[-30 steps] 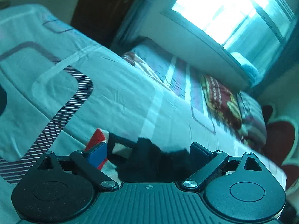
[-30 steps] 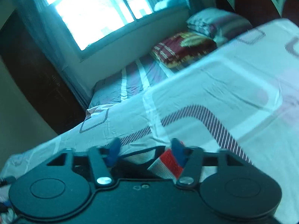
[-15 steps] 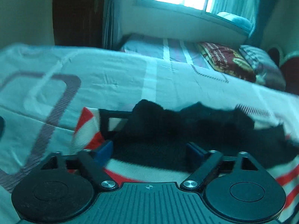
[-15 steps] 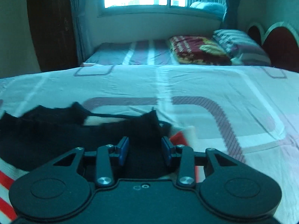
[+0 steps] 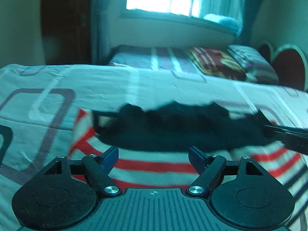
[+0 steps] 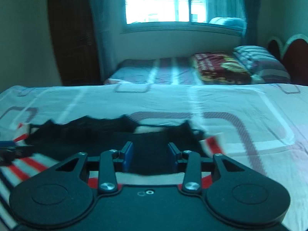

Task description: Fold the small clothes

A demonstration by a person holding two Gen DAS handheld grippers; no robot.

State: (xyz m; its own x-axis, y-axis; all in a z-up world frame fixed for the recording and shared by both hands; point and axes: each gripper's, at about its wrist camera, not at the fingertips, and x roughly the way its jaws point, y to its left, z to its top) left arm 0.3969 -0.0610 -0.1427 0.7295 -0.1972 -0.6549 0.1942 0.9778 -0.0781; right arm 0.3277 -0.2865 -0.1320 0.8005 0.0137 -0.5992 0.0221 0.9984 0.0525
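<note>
A small garment with a black upper part (image 5: 173, 127) and red, white and dark stripes (image 5: 154, 165) lies spread across the patterned bed sheet (image 5: 125, 84). My left gripper (image 5: 154, 156) hovers over its striped left part, jaws wide apart, pads not pressing anything. Low at the right edge of the left wrist view a dark finger of my right gripper (image 5: 284, 134) reaches over the black cloth. In the right wrist view my right gripper (image 6: 150, 156) stands over the garment (image 6: 86, 132) with its jaws partly open; black cloth shows in the gap. My left gripper (image 6: 11, 150) pokes in at the left.
Past the sheet's far edge lies a second bed with a red blanket (image 6: 217, 67) and striped pillows (image 6: 258, 61). A bright window (image 6: 163, 2) is behind it, a dark wooden door (image 6: 73, 38) at the left and a red headboard (image 6: 294, 52) at the right.
Both views have rolled from tilted to level. Far more of the garment shows, stretched wide across the sheet. The left jaws narrowed a little; the right ones kept their gap.
</note>
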